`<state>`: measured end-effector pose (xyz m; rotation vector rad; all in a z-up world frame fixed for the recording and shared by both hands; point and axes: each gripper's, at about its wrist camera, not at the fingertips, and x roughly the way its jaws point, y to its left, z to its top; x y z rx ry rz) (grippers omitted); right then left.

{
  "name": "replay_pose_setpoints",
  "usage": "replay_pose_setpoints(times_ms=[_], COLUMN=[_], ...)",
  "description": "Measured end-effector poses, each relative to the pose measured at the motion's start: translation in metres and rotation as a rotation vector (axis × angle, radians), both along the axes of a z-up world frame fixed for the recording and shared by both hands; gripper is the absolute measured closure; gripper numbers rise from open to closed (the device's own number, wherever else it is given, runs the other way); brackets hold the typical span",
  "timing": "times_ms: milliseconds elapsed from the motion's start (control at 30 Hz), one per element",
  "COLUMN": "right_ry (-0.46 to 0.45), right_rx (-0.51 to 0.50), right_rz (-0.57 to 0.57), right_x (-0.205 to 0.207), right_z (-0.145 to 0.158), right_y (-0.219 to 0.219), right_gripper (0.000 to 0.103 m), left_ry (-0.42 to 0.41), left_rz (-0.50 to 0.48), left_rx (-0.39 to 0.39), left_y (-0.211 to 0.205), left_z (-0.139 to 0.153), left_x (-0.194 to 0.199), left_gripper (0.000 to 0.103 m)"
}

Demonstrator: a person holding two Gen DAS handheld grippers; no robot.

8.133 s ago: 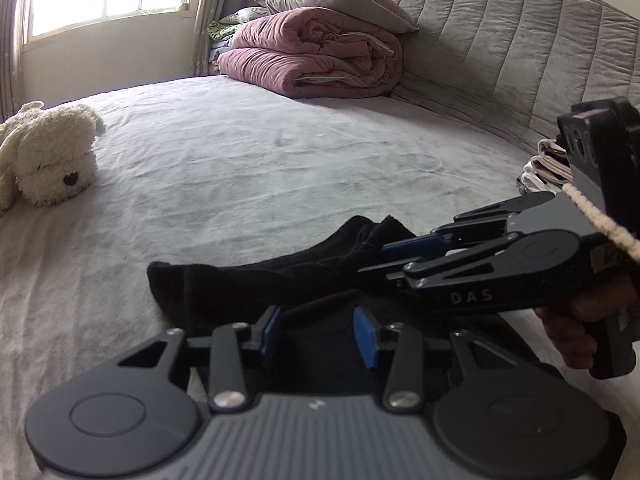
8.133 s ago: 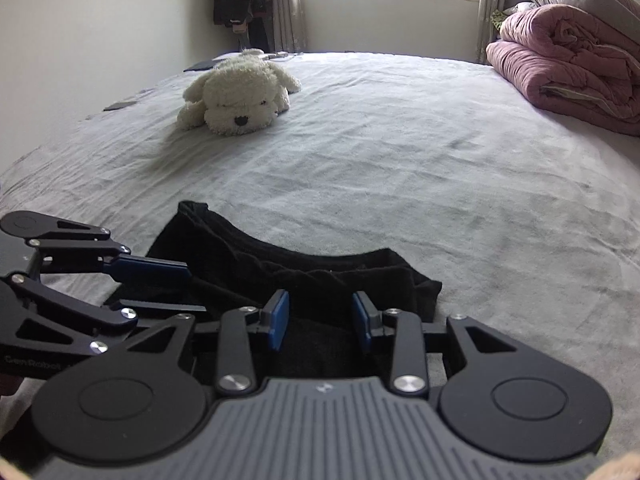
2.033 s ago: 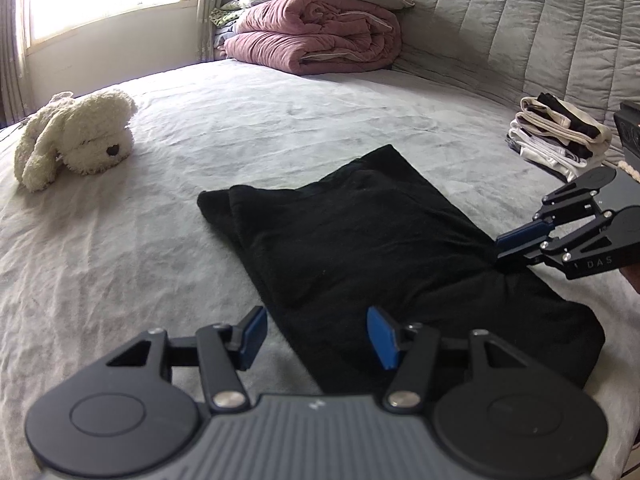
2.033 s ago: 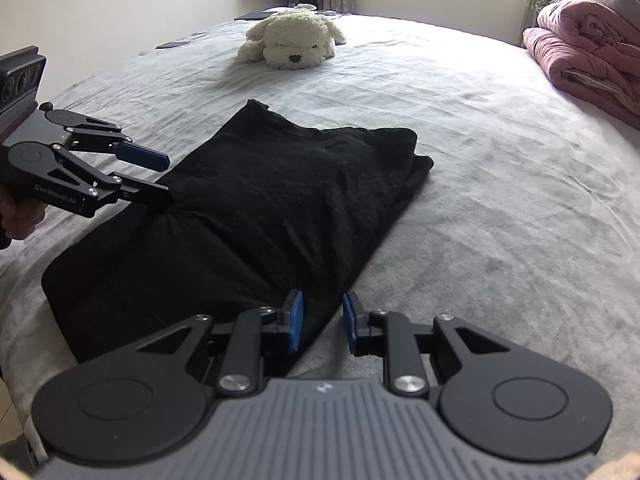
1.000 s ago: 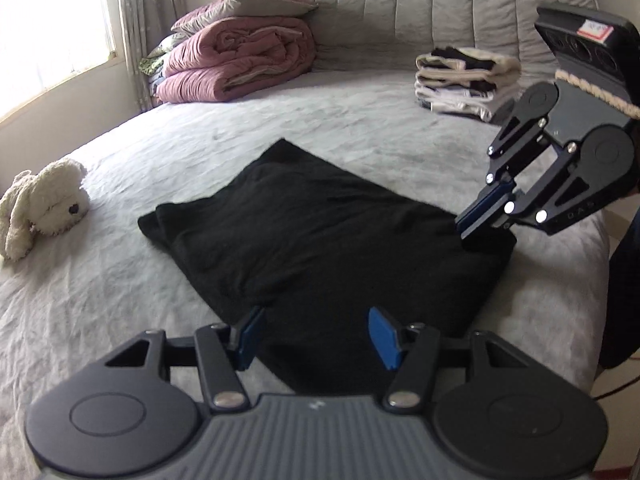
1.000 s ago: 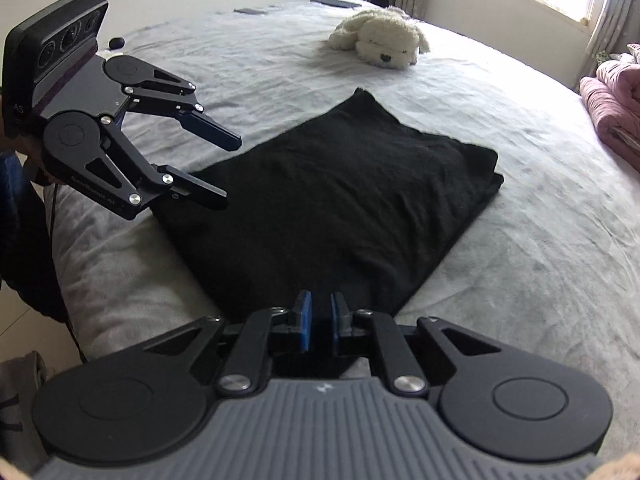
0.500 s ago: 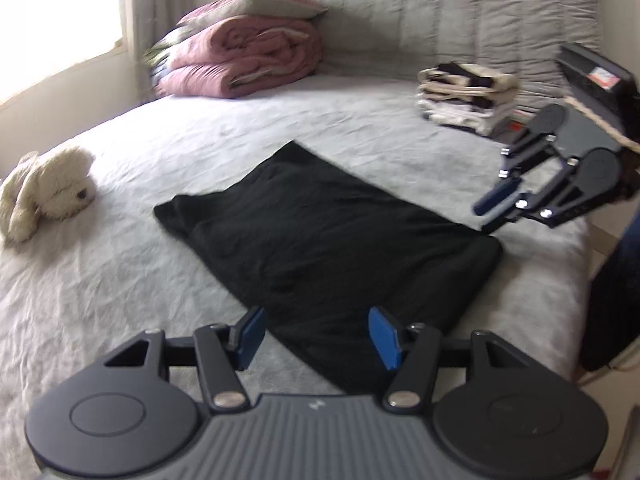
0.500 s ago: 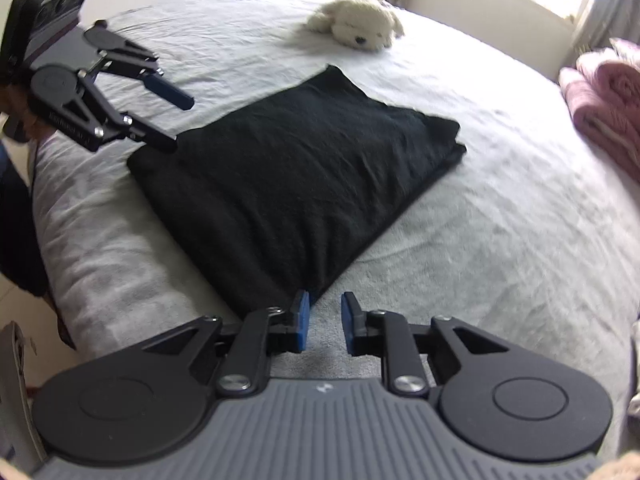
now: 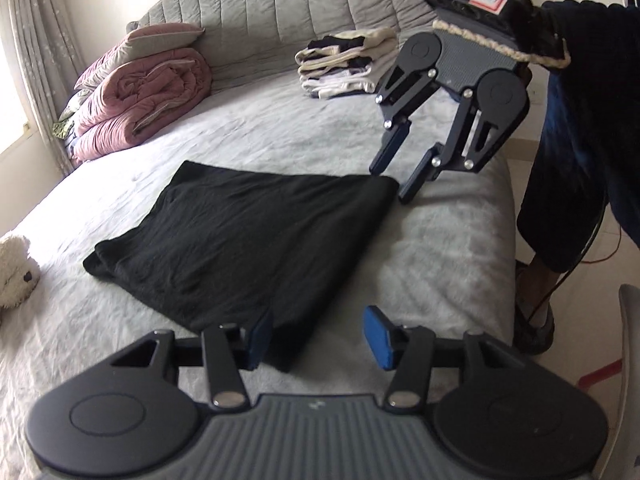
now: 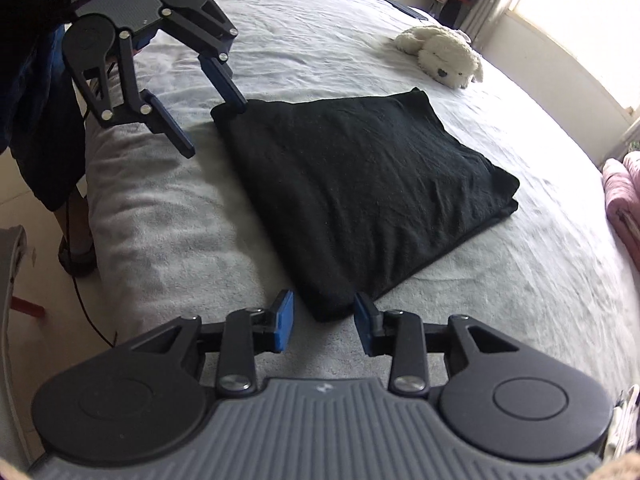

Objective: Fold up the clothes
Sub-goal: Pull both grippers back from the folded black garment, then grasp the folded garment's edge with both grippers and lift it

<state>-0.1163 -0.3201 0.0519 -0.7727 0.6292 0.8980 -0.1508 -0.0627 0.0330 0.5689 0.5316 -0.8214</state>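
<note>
Left gripper (image 9: 316, 334) jaws apart, just been closing a little, pads off the cloth. Right gripper (image 10: 322, 326) just been opening, nothing gripped. Between them, a folded black garment (image 10: 360, 188) lies flat on the bed (image 10: 520, 300).

A white plush dog (image 10: 442, 58) and pink quilt (image 9: 144, 98) lie on the grey bed (image 9: 280, 128).

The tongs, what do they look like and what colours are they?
Both the left tongs and right tongs are black, with jointed link arms, round discs, ribbed grey bodies and blue pads. A tan rope wraps the right one, below a red-and-white sticker.
</note>
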Motion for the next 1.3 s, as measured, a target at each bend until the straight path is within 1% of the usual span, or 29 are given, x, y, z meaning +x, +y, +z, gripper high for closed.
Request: replay_pose_setpoints(times_ms=[100,267,367,467,667,733,800,833,867,900,1033,1100,1200,1300], right_ry=[-0.038,-0.078,-0.094,-0.112,-0.176,-0.194,-0.209,-0.215,-0.22,-0.224,-0.216,-0.23,-0.241,-0.262], right_rx=[-0.025,-0.049,-0.054,-0.065,-0.099,-0.115,-0.13,-0.135,-0.138,-0.14,-0.151,-0.164,-0.169,-0.166], right_rz=[0.003,0.006,0.009,0.021,0.068,0.084,0.098,0.103,0.106,0.108,0.119,0.129,0.132,0.131], right_x=[-0.001,-0.002,-0.003,-0.005,-0.012,-0.014,-0.016,-0.016,-0.017,-0.017,-0.018,-0.021,-0.02,-0.019], right_z=[-0.002,-0.004,-0.006,-0.006,-0.011,-0.013,-0.015,-0.016,-0.016,-0.016,-0.014,-0.015,-0.018,-0.019], right_y=[0.002,0.004,0.004,0.005,0.008,0.009,0.011,0.011,0.011,0.011,0.011,0.012,0.013,0.016], right_gripper=[0.065,0.065,0.065,0.069,0.069,0.069,0.069,0.069,0.069,0.069,0.069,0.065,0.064,0.063], left_ry=[-0.006,0.006,0.027,0.048,0.104,0.131,0.166,0.185,0.199,0.204,0.209,0.205,0.219,0.256], left_rz=[-0.005,0.014,0.042,0.052,0.082,0.118,0.162,0.184,0.204,0.218,0.256,0.276,0.332,0.368], left_rx=[0.022,0.028,0.029,0.031,0.037,0.019,-0.017,-0.039,-0.056,-0.065,-0.088,-0.104,-0.175,-0.249], left_y=[-0.002,-0.002,0.001,0.002,-0.001,0.0,0.004,0.007,0.01,0.012,0.014,0.015,0.022,0.03], left_z=[-0.003,-0.004,-0.005,-0.006,-0.005,-0.003,-0.001,0.0,0.0,0.001,0.002,0.004,0.014,0.019], left_x=[0.0,0.001,0.005,0.007,0.015,0.02,0.028,0.032,0.036,0.038,0.042,0.044,0.051,0.058], left_gripper=[0.05,0.05,0.05,0.051,0.054,0.063,0.078,0.083,0.091,0.094,0.096,0.096,0.097,0.097])
